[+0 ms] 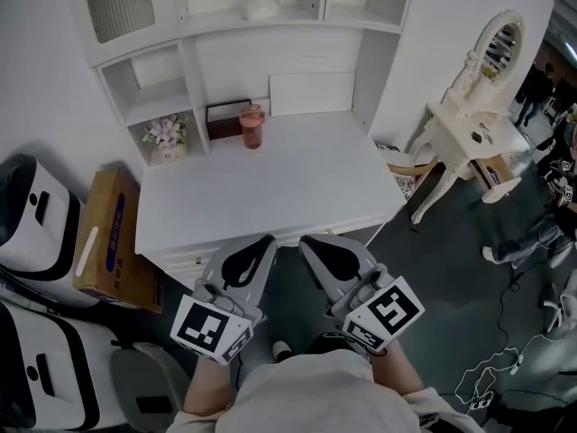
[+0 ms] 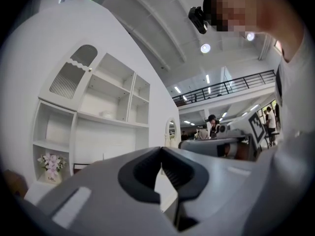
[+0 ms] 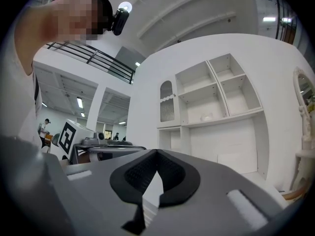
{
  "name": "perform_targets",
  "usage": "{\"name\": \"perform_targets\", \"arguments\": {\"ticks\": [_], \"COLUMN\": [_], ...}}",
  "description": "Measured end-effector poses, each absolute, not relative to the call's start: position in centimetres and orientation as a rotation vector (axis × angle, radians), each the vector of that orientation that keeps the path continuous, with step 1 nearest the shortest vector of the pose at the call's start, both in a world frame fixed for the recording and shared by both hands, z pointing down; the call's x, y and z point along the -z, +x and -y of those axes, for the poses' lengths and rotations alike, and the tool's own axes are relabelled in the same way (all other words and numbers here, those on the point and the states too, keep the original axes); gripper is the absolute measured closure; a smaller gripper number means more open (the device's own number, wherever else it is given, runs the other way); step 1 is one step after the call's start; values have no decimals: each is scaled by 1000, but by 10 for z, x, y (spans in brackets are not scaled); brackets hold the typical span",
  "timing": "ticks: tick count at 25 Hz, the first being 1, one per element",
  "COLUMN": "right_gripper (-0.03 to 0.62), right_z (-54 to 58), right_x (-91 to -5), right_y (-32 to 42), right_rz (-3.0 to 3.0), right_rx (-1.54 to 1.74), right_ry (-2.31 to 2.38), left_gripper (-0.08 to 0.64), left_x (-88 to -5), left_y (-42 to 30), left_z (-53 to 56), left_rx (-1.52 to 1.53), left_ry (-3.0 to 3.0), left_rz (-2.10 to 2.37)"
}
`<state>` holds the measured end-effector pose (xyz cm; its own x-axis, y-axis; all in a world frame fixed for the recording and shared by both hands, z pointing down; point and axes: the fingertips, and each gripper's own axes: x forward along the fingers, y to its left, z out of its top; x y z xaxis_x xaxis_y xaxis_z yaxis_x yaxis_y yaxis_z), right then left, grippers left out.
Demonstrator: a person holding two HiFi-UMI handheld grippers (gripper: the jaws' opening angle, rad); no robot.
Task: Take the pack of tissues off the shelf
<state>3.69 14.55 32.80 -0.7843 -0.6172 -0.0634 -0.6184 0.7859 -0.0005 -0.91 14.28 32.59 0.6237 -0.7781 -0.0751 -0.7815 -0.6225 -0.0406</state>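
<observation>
Currently, one pack of tissues is recorded: small and white, lying on the upper shelf of the white hutch, in the middle compartment, above the tabletop's back edge. It is also seen in the left gripper view and the right gripper view, small and far beyond the jaw tips.

Left gripper: held off the tabletop's front edge and pointed toward the hutch. Its jaws are closed tip to tip, and nothing is gripped.

Right gripper: held just beside the left one, off the same front edge. Its jaws are likewise closed tip to tip, and nothing is gripped.

The pack is well apart from both grippers, with the whole depth of the tabletop between them. It is touched by neither.

Other items:
- A pink cup is stood near the tabletop's back edge, left of centre.
- A dark box is set at the back edge, just beside the cup.
- A pot of flowers is placed in the low left cubby.
- A white panel is set against the back wall.
- A cardboard box is left on the floor off the tabletop's left edge.
</observation>
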Motion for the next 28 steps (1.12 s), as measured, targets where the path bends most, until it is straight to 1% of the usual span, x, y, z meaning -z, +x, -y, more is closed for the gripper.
{"name": "perform_targets", "arguments": {"ticks": [11, 19, 28], "right_gripper": [592, 592, 592], "right_z": [-112, -59, 8], "right_x": [-328, -329, -326], "right_y": [37, 18, 17], "right_rz": [-2898, -2918, -2944], "right_rx": [-18, -5, -7], "right_ry": [-1065, -1022, -991], "left_gripper": [560, 560, 558], "left_x": [-322, -324, -319], "left_y": [-13, -33, -31], "left_z": [-108, -55, 12], "left_rx": [-90, -90, -100], "left_ry": [-2778, -2771, -2761], "left_rz": [-1296, -1352, -1369]}}
